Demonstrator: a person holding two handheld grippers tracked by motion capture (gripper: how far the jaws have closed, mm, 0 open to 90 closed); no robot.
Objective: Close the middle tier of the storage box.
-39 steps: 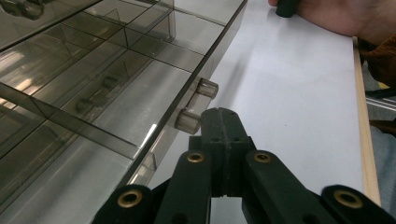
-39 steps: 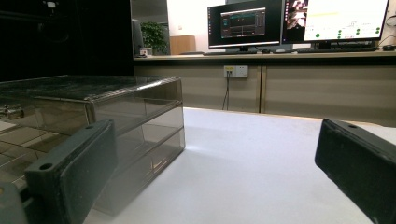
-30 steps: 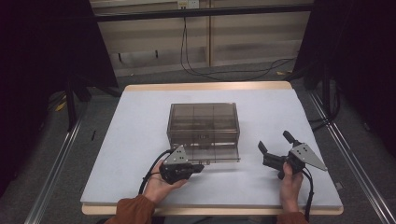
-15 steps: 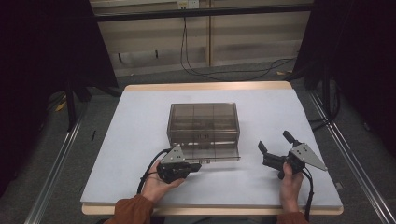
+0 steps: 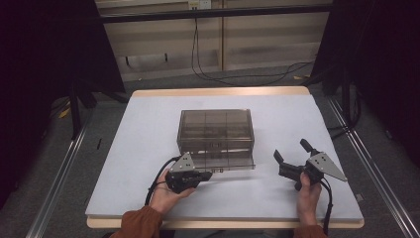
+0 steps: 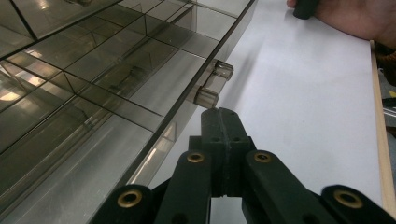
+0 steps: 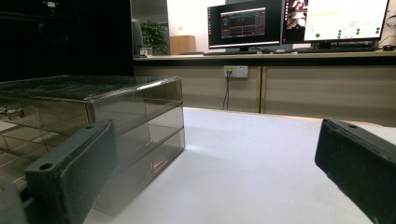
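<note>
In the left gripper view, left gripper (image 6: 223, 114) pressed together just short of the drawer handle (image 6: 214, 85); right gripper (image 5: 292, 153) spread.

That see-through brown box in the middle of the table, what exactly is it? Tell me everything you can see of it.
The drawer box is a small cabinet of smoky, see-through plastic standing flat near the middle of the white table. Thin walls divide its inside into compartments, which look empty. Its bottom drawer is pulled partway out toward the person, with a small clear handle on its front. The left gripper, jaws shut, has its tip right at that handle; whether it touches cannot be told. The right gripper hangs open, apart from it.
</note>
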